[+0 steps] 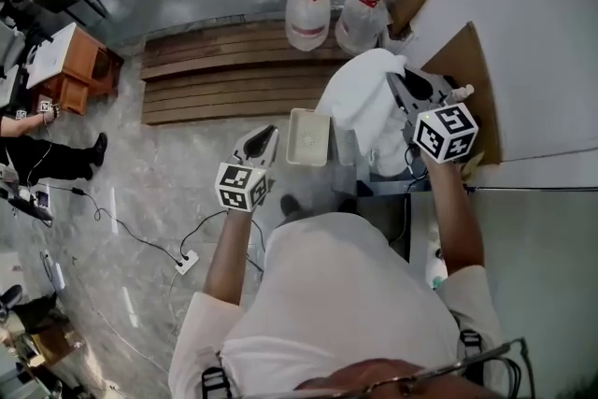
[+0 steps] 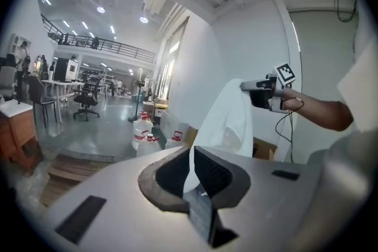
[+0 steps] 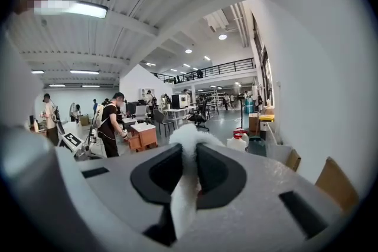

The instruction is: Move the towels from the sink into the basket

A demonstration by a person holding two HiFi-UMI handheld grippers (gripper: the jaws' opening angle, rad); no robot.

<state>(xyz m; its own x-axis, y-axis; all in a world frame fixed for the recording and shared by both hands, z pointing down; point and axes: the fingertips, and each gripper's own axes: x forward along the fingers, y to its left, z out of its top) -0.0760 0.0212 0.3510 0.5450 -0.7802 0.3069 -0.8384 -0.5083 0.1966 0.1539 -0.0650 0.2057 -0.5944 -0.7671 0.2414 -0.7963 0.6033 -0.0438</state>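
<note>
A white towel point(image 1: 360, 98) hangs in folds from my right gripper point(image 1: 400, 87), which is shut on its top edge. In the right gripper view the towel point(image 3: 188, 141) bulges out between the pressed pads and runs back down the slot. The right gripper point(image 3: 189, 150) is held level above the floor. A pale rectangular basket point(image 1: 308, 137) sits on the floor just left of the hanging towel. My left gripper point(image 1: 267, 138) is lower left of the basket, jaws together and empty. In the left gripper view the left gripper point(image 2: 192, 156) points toward the towel point(image 2: 231, 118) beyond it.
Several water jugs point(image 1: 308, 14) stand beyond a wooden pallet point(image 1: 224, 75). Cardboard point(image 1: 472, 84) leans against the white wall on the right, beside a grey counter point(image 1: 523, 257). A cable and power strip point(image 1: 187, 262) lie on the floor at left. People stand at desks point(image 3: 109, 124) in the distance.
</note>
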